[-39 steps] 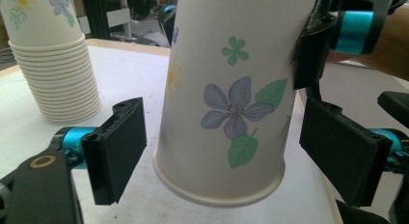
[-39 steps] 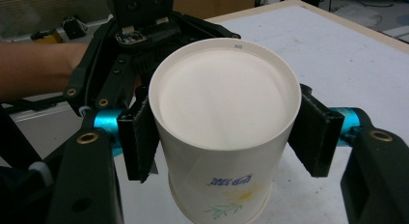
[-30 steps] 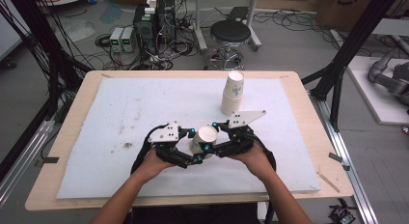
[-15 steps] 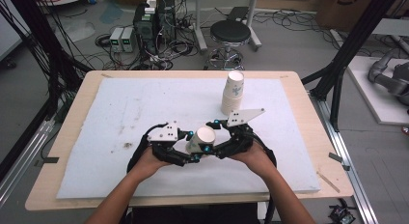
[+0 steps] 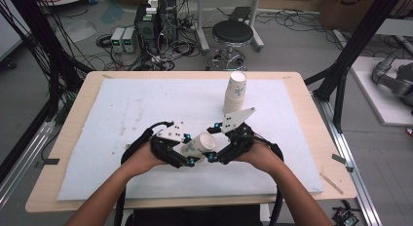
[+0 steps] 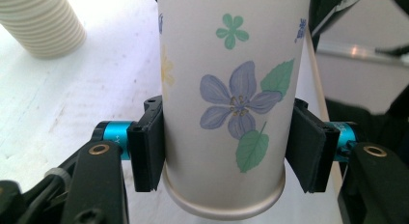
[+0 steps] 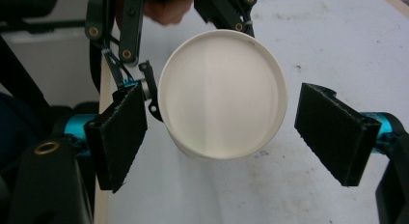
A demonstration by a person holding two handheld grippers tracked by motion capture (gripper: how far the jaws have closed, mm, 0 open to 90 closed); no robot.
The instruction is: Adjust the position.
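A paper cup (image 5: 199, 143) printed with blue flowers and green leaves lies level between my two grippers, above the white mat. My left gripper (image 5: 191, 151) is shut on it. In the left gripper view both black pads (image 6: 147, 143) press on the sides of the cup (image 6: 226, 64). My right gripper (image 7: 226, 132) faces the cup's round white end (image 7: 222, 93). Its jaws have just been opening, and they now stand wide on either side of that end, with gaps between the pads (image 7: 335, 132) and the cup. In the high view the right gripper (image 5: 214, 151) sits just right of the cup.
A stack of paper cups (image 5: 235, 92) stands upside down on the white mat (image 5: 122, 109), behind the right hand; it also appears as a ribbed stack (image 6: 43, 21) in the left gripper view. The mat covers a wooden table (image 5: 78, 114). A stool (image 5: 233, 33) and cabling sit beyond.
Seen from above, both hands and the cup stay almost where they were; no clear shift shows.
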